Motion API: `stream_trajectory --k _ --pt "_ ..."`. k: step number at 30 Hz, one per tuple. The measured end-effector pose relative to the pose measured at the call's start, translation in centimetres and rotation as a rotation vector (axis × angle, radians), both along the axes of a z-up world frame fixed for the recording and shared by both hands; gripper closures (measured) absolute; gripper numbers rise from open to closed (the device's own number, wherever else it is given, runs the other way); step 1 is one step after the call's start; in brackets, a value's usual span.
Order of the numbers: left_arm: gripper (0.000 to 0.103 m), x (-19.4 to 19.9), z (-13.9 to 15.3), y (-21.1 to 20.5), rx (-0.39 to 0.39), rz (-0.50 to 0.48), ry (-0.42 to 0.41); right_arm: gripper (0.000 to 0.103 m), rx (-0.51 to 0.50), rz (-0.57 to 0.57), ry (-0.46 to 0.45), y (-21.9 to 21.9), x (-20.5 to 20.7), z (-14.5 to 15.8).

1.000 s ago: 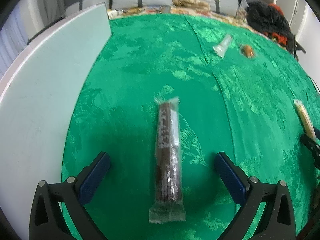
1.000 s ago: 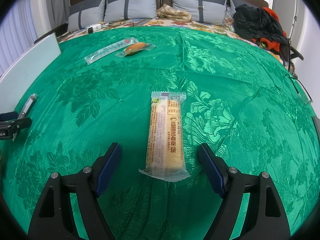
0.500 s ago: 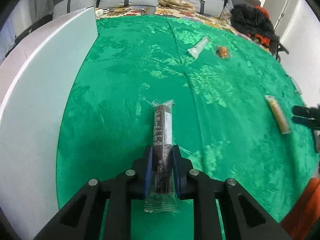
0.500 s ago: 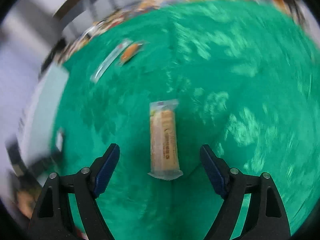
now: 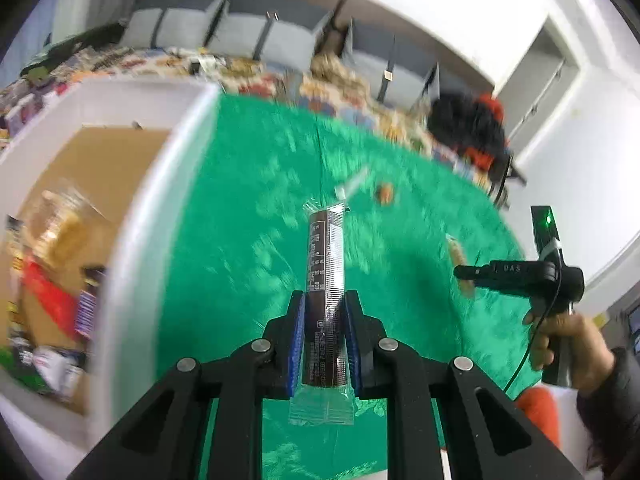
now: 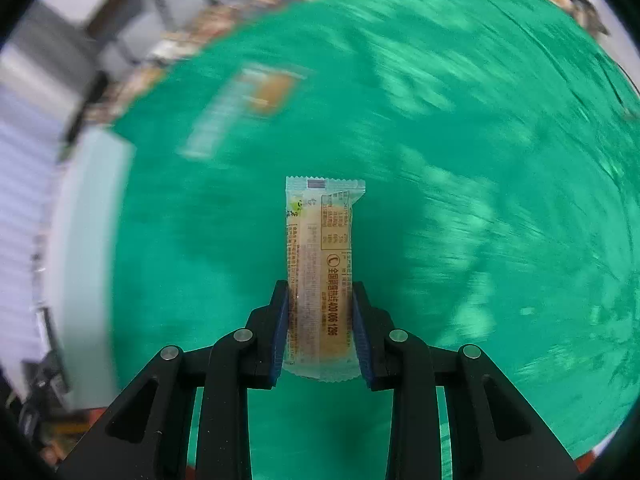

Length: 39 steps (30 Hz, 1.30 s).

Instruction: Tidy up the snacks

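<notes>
My left gripper [image 5: 325,322] is shut on a dark brown snack bar [image 5: 325,264] in clear wrap and holds it above the green cloth [image 5: 248,248]. My right gripper [image 6: 319,312] is shut on a tan snack bar [image 6: 319,264] with printed wrap, lifted over the cloth; it also shows in the left wrist view [image 5: 464,276]. A white-rimmed box [image 5: 132,240] at the left holds several snack packs [image 5: 56,264].
A clear long packet [image 5: 354,184] and a small orange snack [image 5: 386,194] lie farther back on the cloth; both show blurred in the right wrist view [image 6: 224,120]. Grey pillows [image 5: 248,36] and dark clothes [image 5: 468,128] lie beyond.
Both grippers have shut on their bars and lifted them off the cloth. The left one has risen so the inside of the white box now shows.
</notes>
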<state>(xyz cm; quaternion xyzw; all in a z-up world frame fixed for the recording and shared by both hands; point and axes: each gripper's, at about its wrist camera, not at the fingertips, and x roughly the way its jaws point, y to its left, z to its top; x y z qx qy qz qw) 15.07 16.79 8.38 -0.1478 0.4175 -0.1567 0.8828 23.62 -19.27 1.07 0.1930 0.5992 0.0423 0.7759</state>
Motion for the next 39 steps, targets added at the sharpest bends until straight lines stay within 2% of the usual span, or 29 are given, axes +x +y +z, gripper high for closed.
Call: stream_trajectory --k 4,6,8,10,12,13,14,16,18,20,24,27,29,33,35,37,39 --pt "0.085 -0.1 3.6 6.9 0.028 0.104 -0.049 0.072 0.197 0.127 -0.134 9.2 0.9 7.2" --pt "0.085 0.3 4.2 10.9 0.07 0.184 -0.043 0.072 0.287 0.214 -0.185 15.0 1.5 10.2" --pt "0.085 0.7 3.8 14.5 0.102 0.246 -0.016 0.072 0.351 0.294 -0.21 20.7 1.8 11.8" --pt "0.084 1.1 2.8 17.1 0.16 0.3 0.018 0.071 0.369 0.362 -0.215 25.4 2.1 12.2" --pt "0.065 1.4 1.1 18.9 0.247 0.359 0.055 0.065 0.343 0.421 -0.222 30.2 2.3 11.9" --pt "0.035 1.4 0.1 19.9 0.292 0.391 0.088 0.045 0.32 0.443 -0.227 31.8 2.2 11.5" --pt "0.019 1.4 -0.9 20.6 0.32 0.42 0.115 0.027 0.268 0.472 -0.224 33.6 2.1 10.7" --pt "0.019 0.2 -2.2 21.6 0.335 0.466 0.11 0.029 0.208 0.471 -0.23 34.1 1.5 9.5" --pt "0.017 -1.2 -2.9 22.1 0.314 0.479 0.093 0.029 0.176 0.466 -0.254 32.2 0.6 8.3" --pt "0.017 -2.2 -2.9 21.9 0.297 0.484 0.073 0.029 0.099 0.444 -0.29 29.5 -0.1 7.0" --pt "0.017 -4.0 -0.9 19.2 0.254 0.459 -0.011 0.029 -0.184 0.369 -0.375 19.7 -1.1 2.5" --pt "0.015 -4.2 1.1 15.9 0.201 0.391 -0.068 0.029 -0.406 0.307 -0.346 11.2 -2.3 -1.3" --pt "0.011 -3.8 2.3 12.1 0.167 0.305 -0.107 0.029 -0.49 0.255 -0.302 5.8 -3.3 -3.4" --pt "0.003 -2.4 3.4 4.1 0.12 0.146 -0.159 0.029 -0.547 0.123 -0.286 -2.6 -5.3 -4.5" --pt "0.0 -1.3 3.0 0.5 0.092 0.081 -0.155 0.029 -0.545 0.06 -0.28 -5.6 -5.9 -4.6" --pt "0.0 0.6 0.9 -4.0 0.064 0.02 -0.088 0.029 -0.531 0.015 -0.274 -7.4 -6.2 -5.0" --pt "0.0 2.5 -2.4 -8.0 0.054 -0.021 -0.006 0.028 -0.514 -0.024 -0.271 -9.0 -6.4 -5.5"
